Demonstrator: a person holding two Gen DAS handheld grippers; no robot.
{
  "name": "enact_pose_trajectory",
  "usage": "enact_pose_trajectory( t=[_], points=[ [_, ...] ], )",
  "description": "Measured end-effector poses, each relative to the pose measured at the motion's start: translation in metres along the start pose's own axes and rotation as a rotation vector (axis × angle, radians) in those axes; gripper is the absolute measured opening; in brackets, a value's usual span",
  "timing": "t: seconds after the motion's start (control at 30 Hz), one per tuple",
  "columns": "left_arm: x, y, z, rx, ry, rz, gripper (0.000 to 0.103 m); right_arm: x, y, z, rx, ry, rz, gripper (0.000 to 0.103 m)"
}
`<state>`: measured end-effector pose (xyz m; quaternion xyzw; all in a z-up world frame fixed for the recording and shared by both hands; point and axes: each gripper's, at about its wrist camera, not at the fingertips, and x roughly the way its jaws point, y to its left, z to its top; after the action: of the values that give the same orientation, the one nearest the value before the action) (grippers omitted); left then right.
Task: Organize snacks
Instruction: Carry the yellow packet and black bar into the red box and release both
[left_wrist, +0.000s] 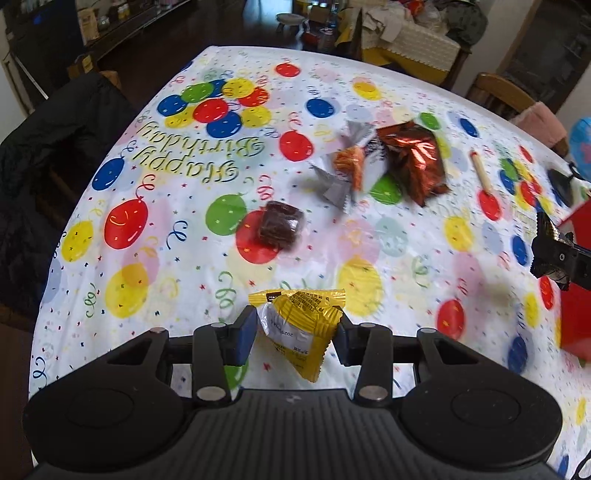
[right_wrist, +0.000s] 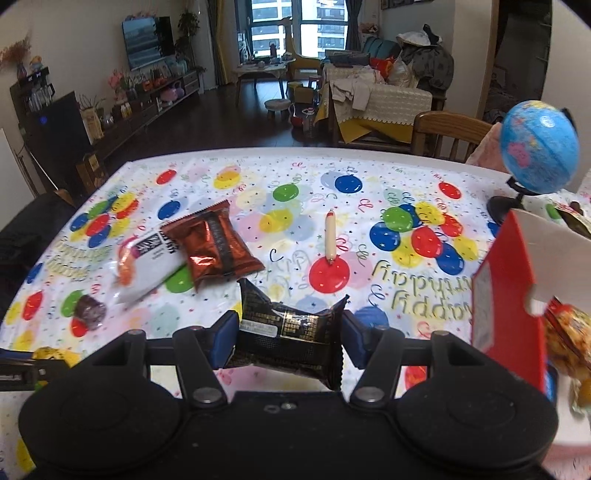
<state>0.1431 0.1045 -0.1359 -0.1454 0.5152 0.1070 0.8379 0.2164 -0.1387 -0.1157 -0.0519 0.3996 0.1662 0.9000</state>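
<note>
Evidently bound for the red box (right_wrist: 506, 280) at right, left gripper (left_wrist: 297, 328) pinches a yellow packet (left_wrist: 295, 317); right gripper (right_wrist: 288, 332) clamps a black packet (right_wrist: 291, 328).

Globe (right_wrist: 539, 147) – chair (right_wrist: 448, 134) – television (right_wrist: 147, 40) beyond

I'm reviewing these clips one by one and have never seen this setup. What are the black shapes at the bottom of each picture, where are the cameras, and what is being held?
No robot: a person holds a two-finger tool in each hand, each carrying a forward-looking fisheye camera. The black shapes are the tools. The left tool grips a yellow snack packet; the right tool grips a black snack packet. On the balloon tablecloth lie a red-brown foil packet, a white packet, a dark wrapped sweet and a thin sausage stick. A red box and a globe stand at right.
</note>
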Motion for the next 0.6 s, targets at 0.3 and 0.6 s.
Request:
enact_pose_trajectory(
  t=[0.3, 0.6],
  points=[
    [-0.037, -0.021, -0.015, 0.105, -0.050, -0.067, 0.042, -0.061, 0.000, -0.016, 0.031, -0.036, -0.035, 0.058],
    [-0.079, -0.059, -0.019, 0.221, -0.131, -0.143, 0.042, -0.118, -0.010, -0.024, 0.038, -0.079, -0.087, 0.057]
  ],
)
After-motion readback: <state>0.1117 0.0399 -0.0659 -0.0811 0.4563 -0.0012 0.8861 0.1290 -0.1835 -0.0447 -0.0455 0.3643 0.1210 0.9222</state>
